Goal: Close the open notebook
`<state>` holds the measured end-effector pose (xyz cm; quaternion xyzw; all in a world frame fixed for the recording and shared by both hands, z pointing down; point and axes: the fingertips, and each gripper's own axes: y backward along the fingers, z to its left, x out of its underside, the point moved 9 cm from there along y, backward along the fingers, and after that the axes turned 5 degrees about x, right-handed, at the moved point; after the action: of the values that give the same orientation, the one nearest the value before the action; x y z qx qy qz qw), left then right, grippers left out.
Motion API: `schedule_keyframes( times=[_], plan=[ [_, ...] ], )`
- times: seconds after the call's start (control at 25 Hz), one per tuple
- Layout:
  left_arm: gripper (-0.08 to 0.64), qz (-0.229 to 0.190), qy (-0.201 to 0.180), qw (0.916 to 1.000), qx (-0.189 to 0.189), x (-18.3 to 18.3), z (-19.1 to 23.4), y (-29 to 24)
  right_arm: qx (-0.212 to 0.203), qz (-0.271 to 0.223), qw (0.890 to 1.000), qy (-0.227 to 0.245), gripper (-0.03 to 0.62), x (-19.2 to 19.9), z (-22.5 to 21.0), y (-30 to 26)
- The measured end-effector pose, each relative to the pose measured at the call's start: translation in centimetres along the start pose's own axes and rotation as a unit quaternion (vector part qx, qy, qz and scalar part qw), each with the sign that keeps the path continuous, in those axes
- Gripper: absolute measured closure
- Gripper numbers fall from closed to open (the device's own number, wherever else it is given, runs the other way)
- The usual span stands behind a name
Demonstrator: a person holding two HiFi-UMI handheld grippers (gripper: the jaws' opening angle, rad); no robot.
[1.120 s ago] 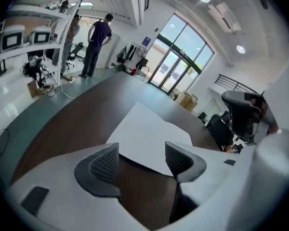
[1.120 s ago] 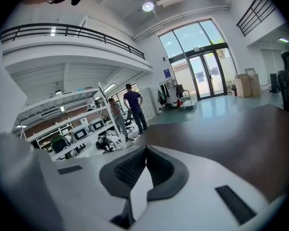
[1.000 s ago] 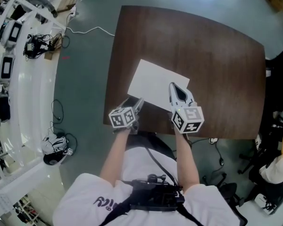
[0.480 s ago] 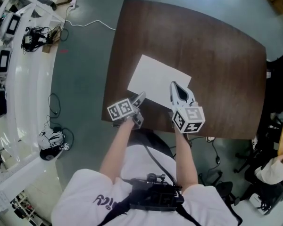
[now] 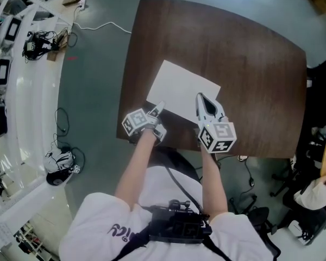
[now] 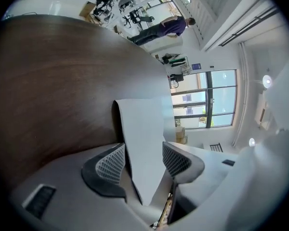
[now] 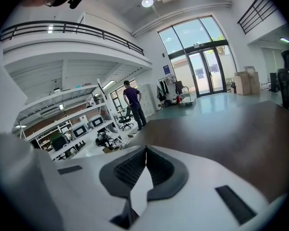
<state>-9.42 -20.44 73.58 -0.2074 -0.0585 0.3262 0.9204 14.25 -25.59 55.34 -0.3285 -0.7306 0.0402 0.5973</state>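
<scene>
A white notebook [image 5: 182, 88] lies flat on the dark brown table [image 5: 250, 58], showing only a plain white face. My left gripper [image 5: 158, 109] is at its near left corner. In the left gripper view the notebook [image 6: 142, 126] runs between the two parted jaws of the left gripper [image 6: 143, 158], which is open. My right gripper [image 5: 201, 98] rests over the notebook's near right edge. In the right gripper view the right gripper [image 7: 145, 154] is shut, pads meeting in a thin line, and the notebook itself is out of sight there.
The table's near edge [image 5: 168, 143] lies just behind both grippers. Left of the table are white benches [image 5: 11, 48] and cables [image 5: 65, 129] on the floor. A person [image 7: 133, 105] stands far off across the hall.
My left gripper has moved forward and a little right, from the table's near edge up to the notebook's near left corner. The right gripper has stayed put.
</scene>
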Motion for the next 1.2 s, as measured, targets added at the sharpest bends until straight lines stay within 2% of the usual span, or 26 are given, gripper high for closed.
schedule_keyframes(
  times=[0.32,0.52,0.64,0.76,0.88,1.0,1.08,1.2],
  plan=[
    [0.520,0.003,-0.008,0.9989,-0.046,0.0,1.0,-0.1,0.014,-0.002,1.000,-0.005,0.589,0.0,-0.4,0.8],
    [0.548,0.005,-0.018,0.9993,-0.032,-0.1,1.2,-0.1,0.023,-0.004,1.000,-0.008,0.589,0.3,-0.8,1.3],
    [0.551,0.003,-0.046,0.9987,-0.021,0.1,0.9,-0.1,0.027,-0.007,1.000,-0.012,0.589,0.6,-1.2,1.7],
    [0.551,0.005,-0.091,0.9957,-0.015,0.1,0.0,0.0,0.029,-0.014,0.999,-0.014,0.589,0.5,-1.2,2.1],
    [0.551,0.010,-0.151,0.9883,-0.016,0.3,-0.7,0.4,0.031,-0.020,0.999,-0.015,0.589,0.7,-0.8,2.7],
    [0.551,0.014,-0.212,0.9769,-0.020,0.9,-1.6,0.9,0.034,-0.026,0.999,-0.015,0.589,1.0,-0.5,3.5],
    [0.551,0.017,-0.256,0.9661,-0.027,1.3,-2.4,1.1,0.036,-0.031,0.999,-0.015,0.589,1.0,-0.4,4.1],
    [0.551,0.027,-0.331,0.9422,-0.047,2.3,-3.1,1.4,0.045,-0.042,0.998,-0.016,0.589,0.9,-0.4,5.3]
  ],
)
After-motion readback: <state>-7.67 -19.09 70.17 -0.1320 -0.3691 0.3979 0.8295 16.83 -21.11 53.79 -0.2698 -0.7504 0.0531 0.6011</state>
